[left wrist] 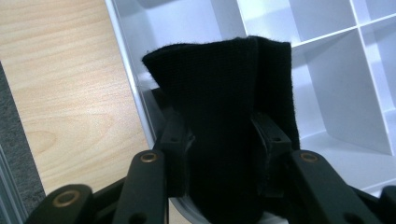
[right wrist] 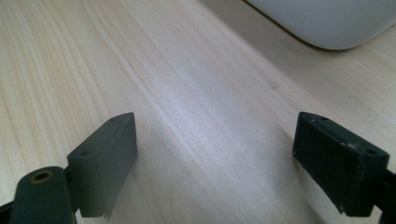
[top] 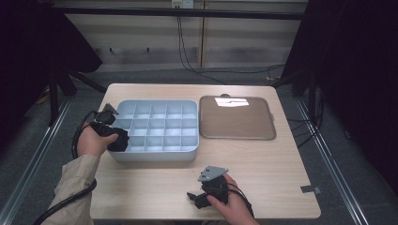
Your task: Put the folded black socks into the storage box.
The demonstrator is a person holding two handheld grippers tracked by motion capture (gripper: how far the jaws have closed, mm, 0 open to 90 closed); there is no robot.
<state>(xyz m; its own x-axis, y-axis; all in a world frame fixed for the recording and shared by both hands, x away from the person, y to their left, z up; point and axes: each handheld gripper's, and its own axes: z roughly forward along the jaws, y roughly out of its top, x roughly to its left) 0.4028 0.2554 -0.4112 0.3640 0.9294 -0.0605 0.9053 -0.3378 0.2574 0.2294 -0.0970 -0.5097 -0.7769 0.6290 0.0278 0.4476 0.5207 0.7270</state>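
The left gripper (left wrist: 219,140) is clamped on a folded black cloth (left wrist: 224,116), which stands up between its two pads and rises well past them. In the left gripper view the pads press on both sides of the fabric (its fuzzy top edge leans a little to one side). Just beyond and under the cloth lies the pale blue compartment tray (left wrist: 327,93), its near-left corner cell directly below the gripper; the tray's outer wall runs just beside the jaw on the left of that view, with bare wood of the counter (left wrist: 70,93) beyond it.

In the high view the left gripper (top: 112,136) sits at the tray's (top: 157,154) front left corner, the cloth (top: 119,140) hanging over the rim into the corner cell.

The right gripper (right wrist: 215,154) has its jaws wide apart with nothing between them, hovering low over plain counter. Ahead of it and off to the right is the rounded corner of the tray (right wrist: 327,23). In the high view the right gripper (top: 199,199) rests near the counter's front edge, well apart from the tray, and farther beyond it lies a flat grey-brown lid (top: 237,119) just beside the tray's far side.
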